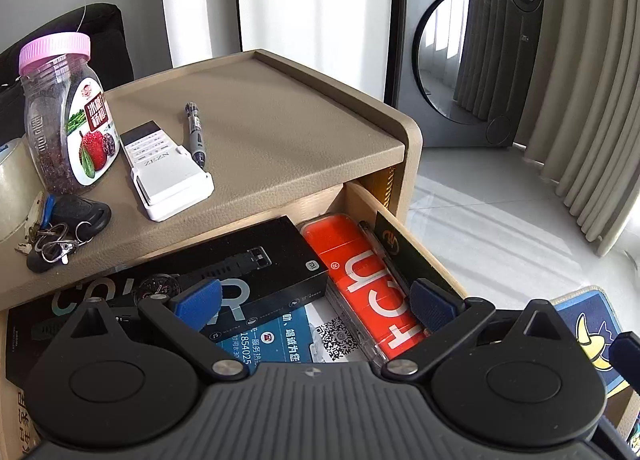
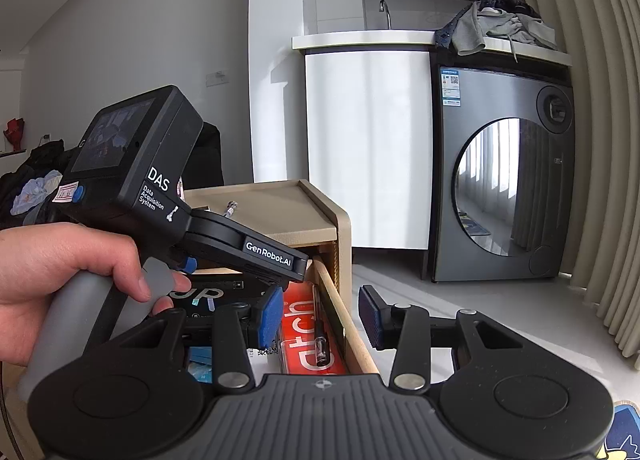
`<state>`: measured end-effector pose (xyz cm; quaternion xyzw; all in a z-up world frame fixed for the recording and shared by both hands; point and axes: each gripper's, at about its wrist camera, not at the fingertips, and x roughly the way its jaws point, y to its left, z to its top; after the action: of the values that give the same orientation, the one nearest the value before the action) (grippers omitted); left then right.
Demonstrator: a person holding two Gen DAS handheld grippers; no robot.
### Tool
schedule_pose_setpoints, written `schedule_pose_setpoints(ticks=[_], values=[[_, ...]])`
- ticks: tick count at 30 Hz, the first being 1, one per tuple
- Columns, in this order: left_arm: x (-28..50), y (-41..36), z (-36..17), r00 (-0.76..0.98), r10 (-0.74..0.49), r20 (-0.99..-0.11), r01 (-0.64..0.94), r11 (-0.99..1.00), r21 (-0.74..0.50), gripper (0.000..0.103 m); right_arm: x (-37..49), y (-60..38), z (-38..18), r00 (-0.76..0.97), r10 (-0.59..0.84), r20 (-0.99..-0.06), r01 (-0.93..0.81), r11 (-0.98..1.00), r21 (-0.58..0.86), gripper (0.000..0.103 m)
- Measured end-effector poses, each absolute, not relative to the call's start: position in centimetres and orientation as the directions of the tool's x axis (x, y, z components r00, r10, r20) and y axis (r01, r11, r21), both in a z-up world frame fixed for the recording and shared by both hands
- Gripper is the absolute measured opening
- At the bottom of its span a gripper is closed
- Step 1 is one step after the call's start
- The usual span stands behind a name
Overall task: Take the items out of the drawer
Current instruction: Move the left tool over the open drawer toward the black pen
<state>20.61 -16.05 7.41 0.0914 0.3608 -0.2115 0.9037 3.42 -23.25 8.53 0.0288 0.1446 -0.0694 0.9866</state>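
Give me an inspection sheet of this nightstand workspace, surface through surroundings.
Surface: beige leather-look nightstand top, drawer open.
Job's things: black watch box, orange transparent-cased box with a black pen on it, and printed leaflets, all in the drawer.
Clutter: pink-lidded plastic jar, white remote in holder, grey pen, key bunch, tape roll on top.
Grippers: left gripper open over the drawer; right gripper open, empty.
Cables: nothing seen.
Surroundings: grey washing machine, beige curtain, white floor.
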Motion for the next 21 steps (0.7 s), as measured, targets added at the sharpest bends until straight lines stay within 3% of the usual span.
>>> schedule_pose_setpoints(ticks=[21], values=[[25.1,-18.4,4.0,0.432,-0.291,-0.854,0.419,0.903,-0.096,0.102,2.6,-24.3,8.6,0.95,-0.133,-0.283,0.16,0.984,0.074,0.046]])
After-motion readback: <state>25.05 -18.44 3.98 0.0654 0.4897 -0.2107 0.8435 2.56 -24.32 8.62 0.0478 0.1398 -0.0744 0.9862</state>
